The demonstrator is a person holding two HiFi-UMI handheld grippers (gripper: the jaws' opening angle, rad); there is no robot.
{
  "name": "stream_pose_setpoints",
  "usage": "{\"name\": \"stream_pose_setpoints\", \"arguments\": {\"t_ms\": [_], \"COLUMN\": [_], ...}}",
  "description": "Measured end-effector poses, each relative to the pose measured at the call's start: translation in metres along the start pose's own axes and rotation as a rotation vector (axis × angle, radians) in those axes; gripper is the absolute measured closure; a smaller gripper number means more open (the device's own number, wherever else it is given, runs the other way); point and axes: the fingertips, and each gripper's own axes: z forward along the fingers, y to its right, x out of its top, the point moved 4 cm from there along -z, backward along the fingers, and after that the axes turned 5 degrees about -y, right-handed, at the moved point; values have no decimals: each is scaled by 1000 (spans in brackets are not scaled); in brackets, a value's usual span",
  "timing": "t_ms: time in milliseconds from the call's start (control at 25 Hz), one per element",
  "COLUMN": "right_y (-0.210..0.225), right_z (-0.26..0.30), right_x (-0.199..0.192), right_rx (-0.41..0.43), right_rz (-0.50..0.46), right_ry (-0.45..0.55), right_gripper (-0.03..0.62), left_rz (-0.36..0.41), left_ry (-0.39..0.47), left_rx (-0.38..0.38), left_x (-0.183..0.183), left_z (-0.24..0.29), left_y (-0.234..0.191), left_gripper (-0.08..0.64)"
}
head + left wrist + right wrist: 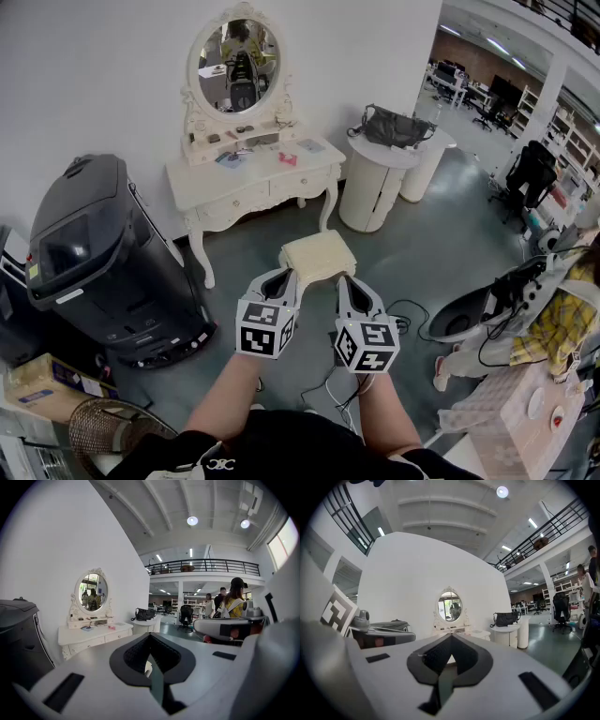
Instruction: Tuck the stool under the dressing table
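The white dressing table with an oval mirror stands against the back wall. The cream cushioned stool sits on the grey floor in front of it, out from under the table. My left gripper and right gripper are held side by side just short of the stool's near edge, both shut with nothing in them. In the left gripper view the closed left gripper points toward the dressing table. In the right gripper view the closed right gripper points toward the mirror.
A large black machine stands left of the dressing table. Two round white cabinets, one with a black bag on it, stand to the table's right. Cables lie on the floor. A person in a yellow plaid shirt is at the right.
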Motion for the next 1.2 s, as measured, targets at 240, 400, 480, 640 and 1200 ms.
{"name": "stream_pose_setpoints", "arguments": {"t_ms": [240, 400, 480, 640, 1200], "right_y": [-5, -10, -9, -4, 48], "right_z": [-1, -3, -4, -4, -13], "right_x": [-4, -8, -10, -16, -27], "right_rx": [22, 33, 34, 24, 60], "right_rz": [-7, 3, 28, 40, 99], "right_ry": [-13, -17, -14, -29, -69], "right_gripper": [589, 591, 589, 589, 589], "left_rz": [-10, -20, -27, -44, -31], "left_ry": [-2, -13, -14, -23, -47], "left_rx": [10, 16, 20, 19, 49], "left_x": [-3, -9, -11, -16, -15], "left_z": [-5, -8, -10, -9, 19], "left_y": [1, 1, 1, 1, 34], "left_gripper": [560, 560, 560, 560, 560]}}
